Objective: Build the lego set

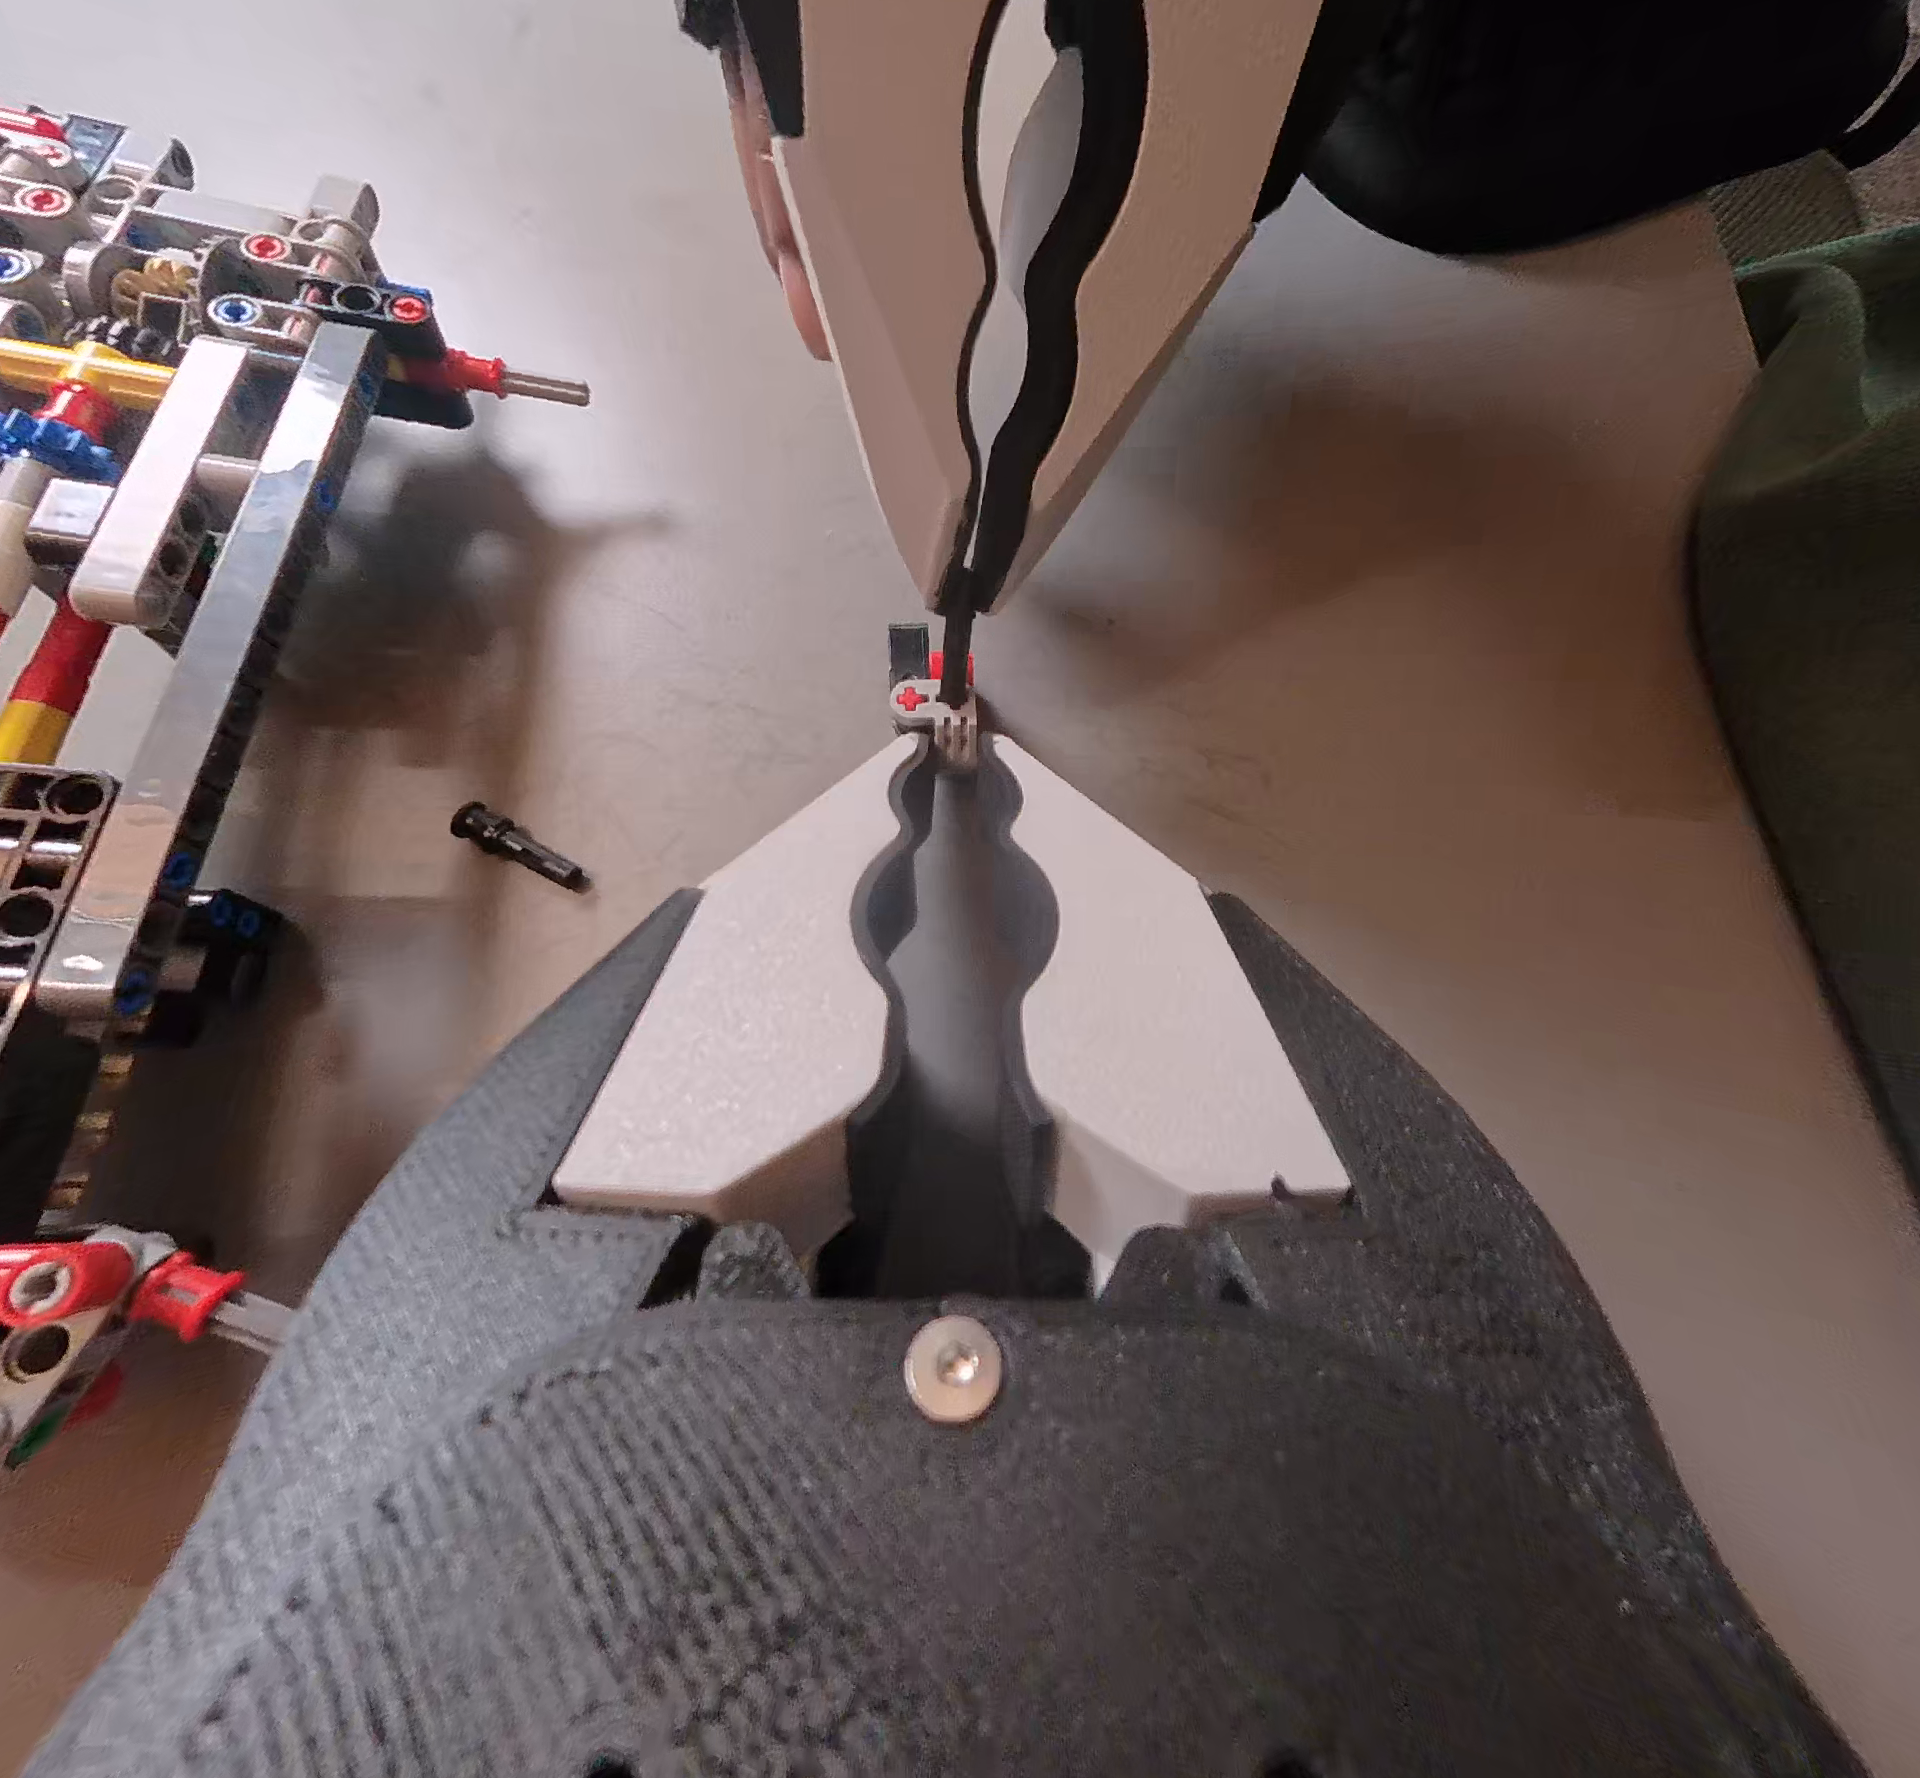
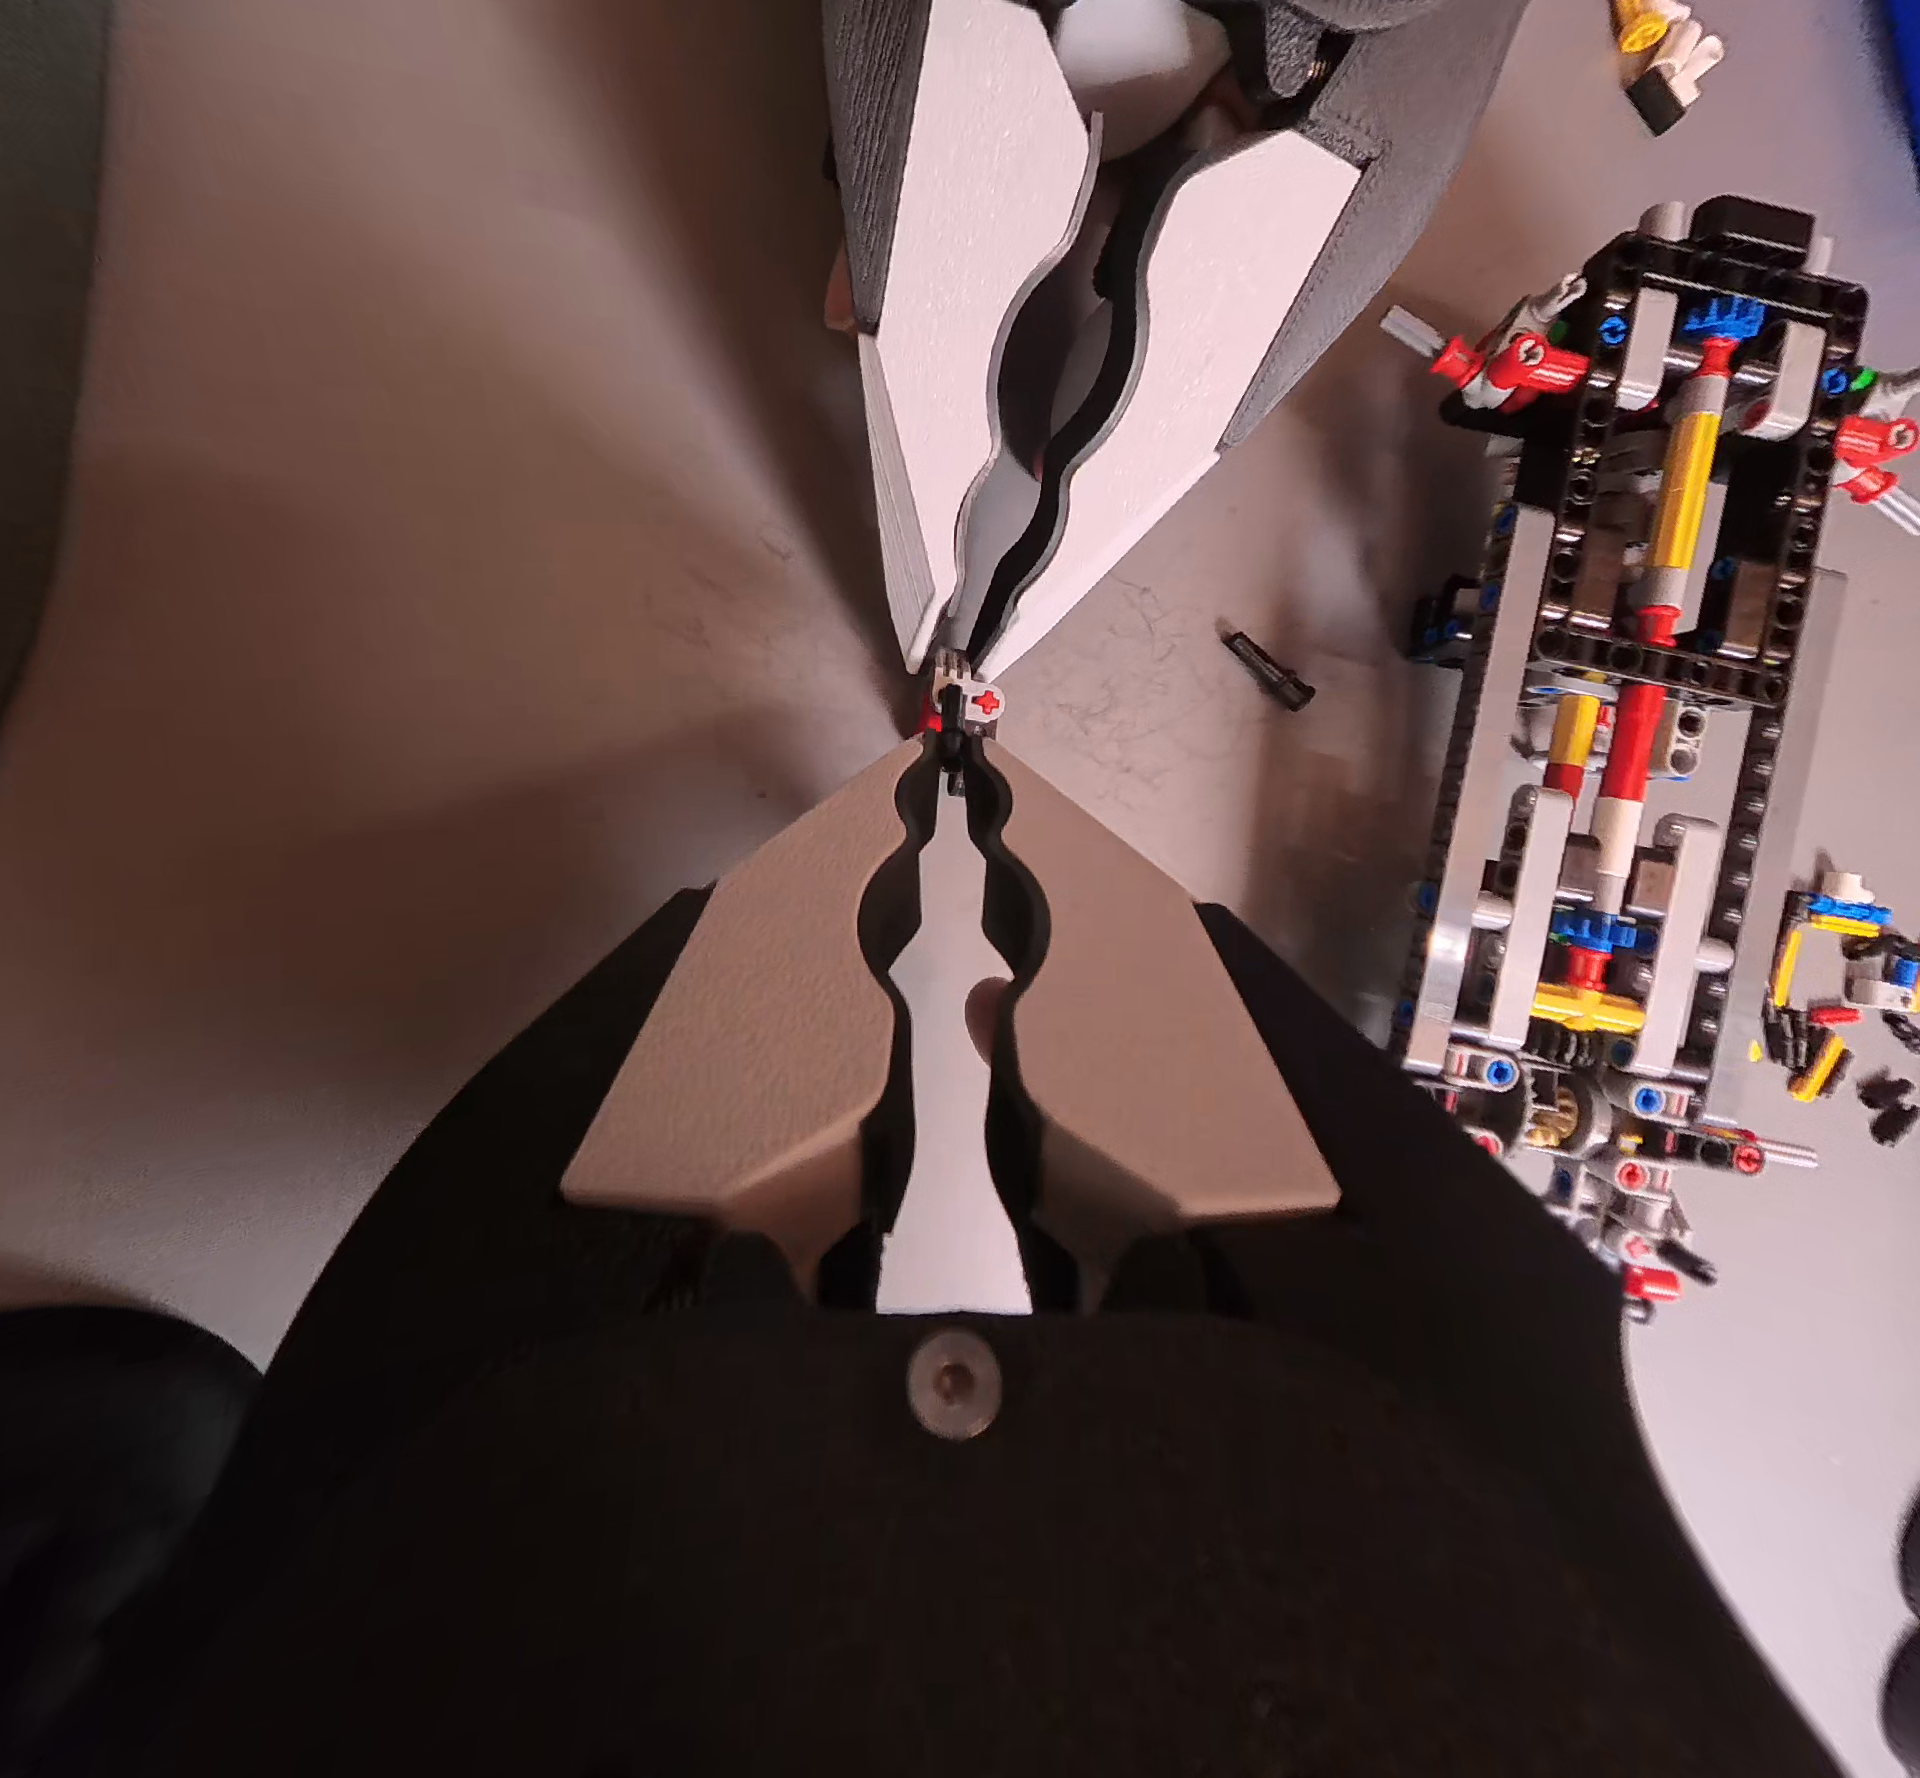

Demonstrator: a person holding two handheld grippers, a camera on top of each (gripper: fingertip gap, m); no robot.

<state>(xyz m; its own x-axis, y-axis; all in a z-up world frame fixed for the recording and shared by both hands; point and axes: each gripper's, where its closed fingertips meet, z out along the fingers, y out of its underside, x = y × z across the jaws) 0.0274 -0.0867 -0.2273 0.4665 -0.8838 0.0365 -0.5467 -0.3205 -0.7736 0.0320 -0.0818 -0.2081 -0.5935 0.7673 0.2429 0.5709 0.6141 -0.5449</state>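
Note:
My left gripper (image 1: pixel 951 749) is shut on a small grey connector (image 1: pixel 928 702) with a red cross axle in it, held above the table. My right gripper (image 2: pixel 951 760) is shut on a thin black pin (image 2: pixel 950 726) and meets the connector (image 2: pixel 975 702) tip to tip. In the left wrist view the right gripper (image 1: pixel 966 594) comes down from above with the pin (image 1: pixel 954 653) touching the connector. In the right wrist view the left gripper (image 2: pixel 948 660) comes from the top. The long lego chassis (image 1: pixel 208 502) lies at the left, and at the right in the right wrist view (image 2: pixel 1662 689).
A loose black pin (image 1: pixel 520 845) lies on the table between the grippers and the chassis, also in the right wrist view (image 2: pixel 1268 663). Small sub-assemblies (image 2: pixel 1849 959) and a yellow and black piece (image 2: pixel 1652 14) lie beside the chassis. Green fabric (image 1: pixel 1818 637) borders the table. Less than 4 cm separates the two grippers' tips.

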